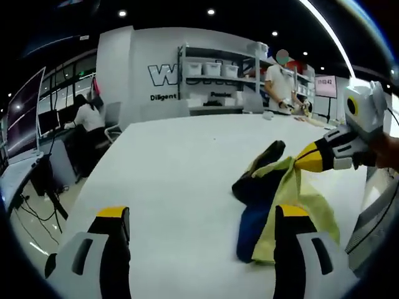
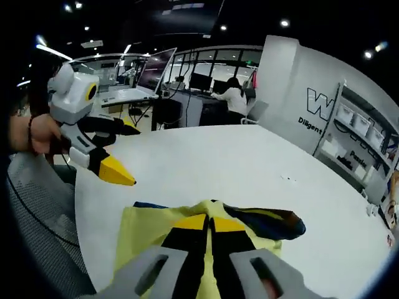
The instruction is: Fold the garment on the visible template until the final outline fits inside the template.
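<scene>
My right gripper [image 2: 209, 225] has its jaws pressed together on the yellow cloth of the garment [image 2: 187, 237], pinching it; my left gripper [image 1: 202, 224] is spread wide with nothing between the jaws, held over bare table [image 1: 174, 168]; garment lies crumpled on the white table, yellow with dark blue and black parts, just right of my left jaws; beyond, shelves [image 1: 218, 75] and a seated person [image 1: 87, 115].
</scene>
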